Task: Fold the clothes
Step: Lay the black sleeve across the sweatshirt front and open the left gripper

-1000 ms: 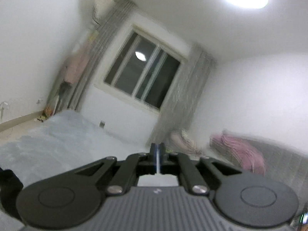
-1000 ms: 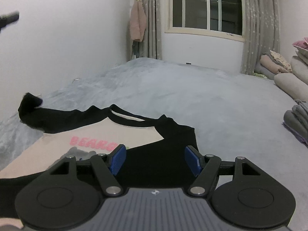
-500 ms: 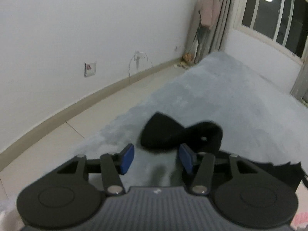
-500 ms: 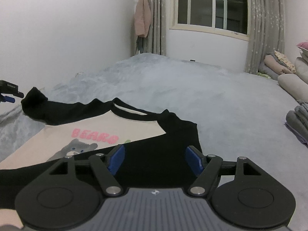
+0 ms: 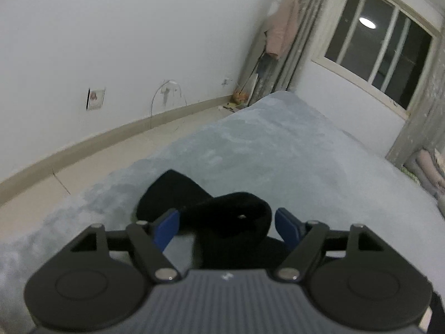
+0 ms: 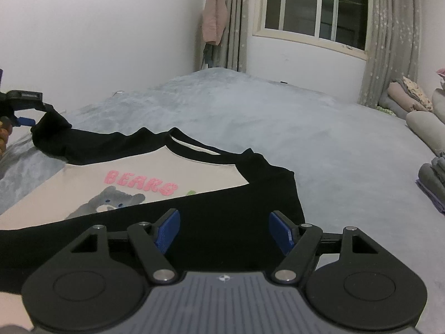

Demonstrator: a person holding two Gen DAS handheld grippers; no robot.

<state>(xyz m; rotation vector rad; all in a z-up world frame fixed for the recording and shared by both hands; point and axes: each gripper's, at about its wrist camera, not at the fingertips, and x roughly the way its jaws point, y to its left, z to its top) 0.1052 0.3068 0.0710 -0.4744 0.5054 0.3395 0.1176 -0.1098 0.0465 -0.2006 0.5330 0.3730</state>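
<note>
Jaws on our left gripper (image 5: 226, 224) are opening, its blue pads clear of the black sleeve cuff (image 5: 222, 217) between them. Our right gripper (image 6: 224, 229) stands wide over the black-sleeved beige bear-print shirt (image 6: 155, 178), gripping nothing, on the grey plush blanket (image 6: 306, 139).

White walls (image 5: 139, 41), curtained dark window (image 6: 314, 8)

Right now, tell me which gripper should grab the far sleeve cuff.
Left. The left gripper, jaws opening, already straddles the bunched sleeve cuff; the right gripper hovers open over the shirt, far from it.
</note>
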